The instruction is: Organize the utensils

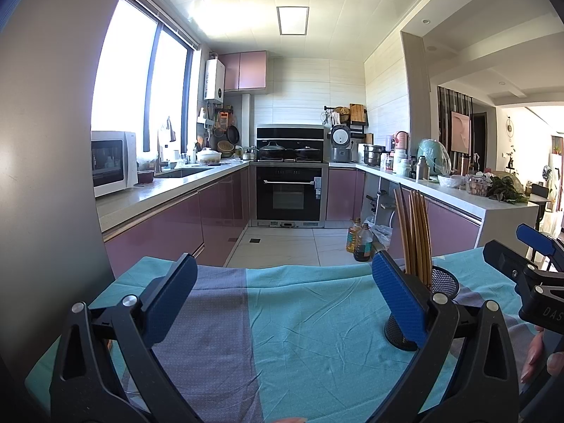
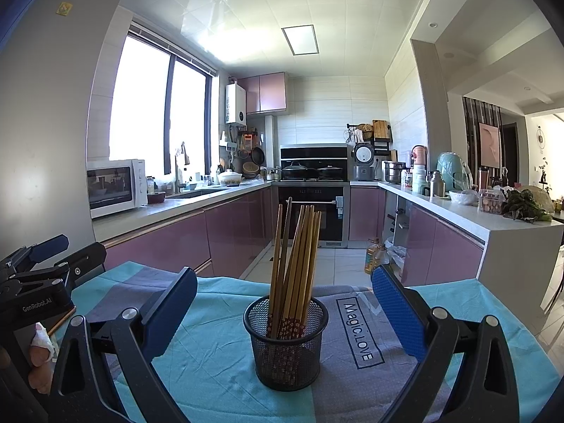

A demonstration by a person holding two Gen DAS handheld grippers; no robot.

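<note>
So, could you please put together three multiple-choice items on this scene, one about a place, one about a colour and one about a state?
1. Where do the chopsticks stand?
A. Flat on the cloth
B. Upright in the black mesh cup
C. In the sink

2. What colour is most of the cloth around the cup?
A. Red
B. Yellow
C. Turquoise

3. In what state is the right tool?
A. Open, holding nothing
B. Shut on the cup
C. Shut on one chopstick

Answers:
1 B, the sticks rise out of the mesh cup, leaning against its rim.
2 C, the cloth is turquoise with grey-purple bands.
3 A, its blue pads sit wide apart on either side of the cup, touching nothing; the left tool is open too.
</note>
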